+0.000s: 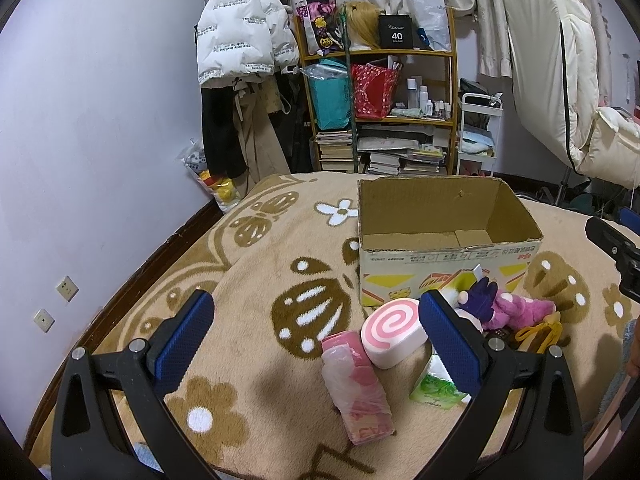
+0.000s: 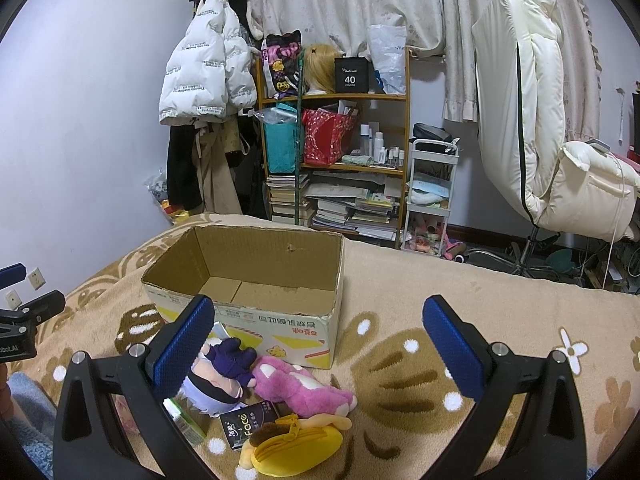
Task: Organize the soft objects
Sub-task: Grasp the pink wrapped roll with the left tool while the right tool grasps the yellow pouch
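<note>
An empty open cardboard box (image 1: 452, 216) stands on the patterned blanket; it also shows in the right wrist view (image 2: 256, 272). In front of it lie a pink swirl cushion (image 1: 392, 330), a wrapped pink pack (image 1: 356, 388), a green tissue pack (image 1: 434, 386), a pink plush (image 2: 300, 390), a purple-and-white doll (image 2: 218, 376), a yellow plush pouch (image 2: 296, 446) and a black "face" pack (image 2: 250, 422). My left gripper (image 1: 316, 316) is open and empty above the pink items. My right gripper (image 2: 318, 322) is open and empty above the plush toys.
The beige flowered blanket (image 1: 280, 264) covers the bed. Behind stand a cluttered wooden shelf (image 2: 336, 148), hanging coats (image 2: 204, 80), a white cart (image 2: 430, 196) and a cream chair (image 2: 532, 120). A wall (image 1: 100, 120) runs along the left.
</note>
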Demonstrator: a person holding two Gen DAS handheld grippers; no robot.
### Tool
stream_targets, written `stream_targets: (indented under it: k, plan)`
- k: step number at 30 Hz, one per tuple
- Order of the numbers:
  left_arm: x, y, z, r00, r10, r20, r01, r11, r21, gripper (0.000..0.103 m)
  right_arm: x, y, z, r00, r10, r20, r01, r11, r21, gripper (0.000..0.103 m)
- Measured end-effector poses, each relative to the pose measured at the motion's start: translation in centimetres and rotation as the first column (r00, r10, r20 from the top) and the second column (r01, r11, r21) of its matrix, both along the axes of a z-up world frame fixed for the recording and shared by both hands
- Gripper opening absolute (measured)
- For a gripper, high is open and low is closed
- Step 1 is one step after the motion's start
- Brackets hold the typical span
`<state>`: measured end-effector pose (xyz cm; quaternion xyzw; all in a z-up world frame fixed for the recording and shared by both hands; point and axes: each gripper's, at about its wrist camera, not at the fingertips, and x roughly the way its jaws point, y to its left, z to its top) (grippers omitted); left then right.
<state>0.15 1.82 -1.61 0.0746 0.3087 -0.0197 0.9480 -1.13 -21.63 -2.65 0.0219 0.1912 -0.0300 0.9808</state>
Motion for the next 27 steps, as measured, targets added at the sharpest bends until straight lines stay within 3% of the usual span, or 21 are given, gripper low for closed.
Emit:
stream_targets:
  k: [8,14,19,23,27]
  plan:
    - [1.5,0.2,-0.3,0.996,0.032,-0.083,-0.032,0.999,-0.001,0.101,0.5,0.1,-0.4,1.000,0.003,-0.021,-0.003,1.000,0.012,0.103]
    - [3.0,-0.2,-0.3,0.991,0.044,-0.125,-0.046,0.999,-0.012,0.101,1.6,-0.6,-0.6,0.998,0.006,-0.067,-0.001,0.997,0.072,0.103]
    - [4.7,-0.7,-1.3,0.977,0.053,-0.208,-0.061,0.998,-0.031,0.101,2.6,-1.1,-1.6,0.985,0.051,-0.167,-0.023,0.987,0.161,0.103]
    - [5.5,-1.0,-2.7,0.960,0.069,-0.270,-0.072,0.997,-0.002,0.101,3.5,-1.3,-2.8,0.969,0.069,-0.238,-0.020,0.979,0.201,0.103]
    - [6.2,-1.0,-4.1,0.941,0.072,-0.330,-0.074,0.997,0.006,0.101,4.3,-1.5,-4.4,0.933,0.084,-0.349,-0.002,0.973,0.230,0.103]
